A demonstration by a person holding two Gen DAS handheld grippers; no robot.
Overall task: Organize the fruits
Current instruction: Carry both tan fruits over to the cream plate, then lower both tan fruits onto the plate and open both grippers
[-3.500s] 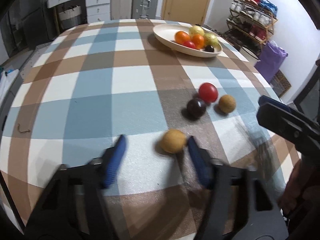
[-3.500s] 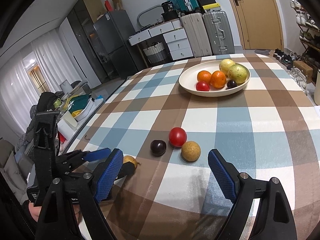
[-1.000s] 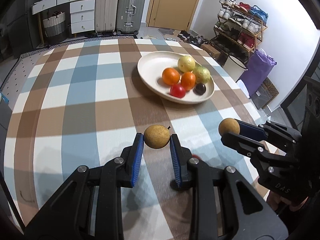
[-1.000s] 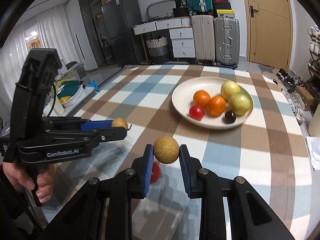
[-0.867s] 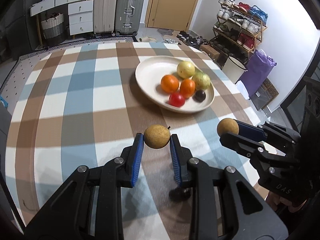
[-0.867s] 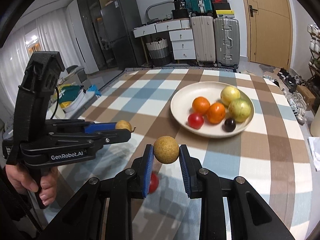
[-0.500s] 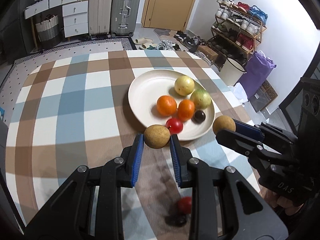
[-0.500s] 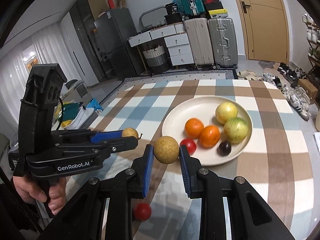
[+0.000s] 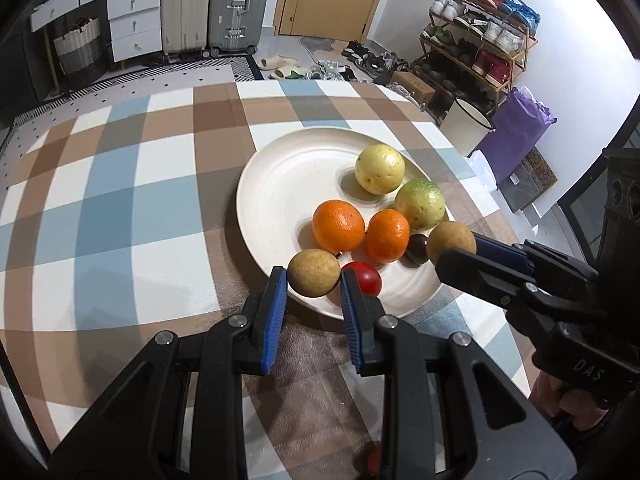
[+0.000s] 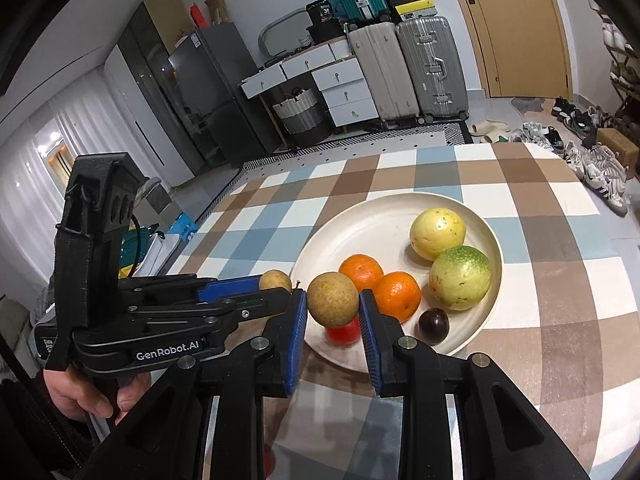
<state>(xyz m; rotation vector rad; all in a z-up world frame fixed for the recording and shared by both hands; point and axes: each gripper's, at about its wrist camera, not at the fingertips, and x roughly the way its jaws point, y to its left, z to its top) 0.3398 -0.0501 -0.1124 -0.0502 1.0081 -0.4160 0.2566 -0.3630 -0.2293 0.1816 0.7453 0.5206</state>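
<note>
My left gripper [image 9: 313, 280] is shut on a brown round fruit [image 9: 314, 273] and holds it over the near rim of the cream plate [image 9: 276, 188]. My right gripper [image 10: 333, 304] is shut on a second brown round fruit [image 10: 333, 299], also at the plate's near edge; it shows in the left wrist view [image 9: 451, 242] too. The plate [image 10: 360, 220] holds two oranges [image 9: 338, 226], a yellow fruit [image 9: 379, 169], a green fruit [image 9: 420, 204], a dark plum [image 9: 417, 249] and a red tomato [image 9: 362, 278]. Another red fruit [image 9: 373, 458] lies on the table, mostly hidden under my left gripper.
The table has a blue, brown and white checked cloth [image 9: 120, 200]. Its far edge and right edge lie close behind the plate. Suitcases [image 9: 208, 4], drawers and a shoe rack [image 9: 480, 40] stand on the floor beyond.
Both grippers have carried their brown fruits forward from over the cloth to the plate's near rim. The plate looks closer and larger. The loose red fruit has dropped behind, under the left gripper.
</note>
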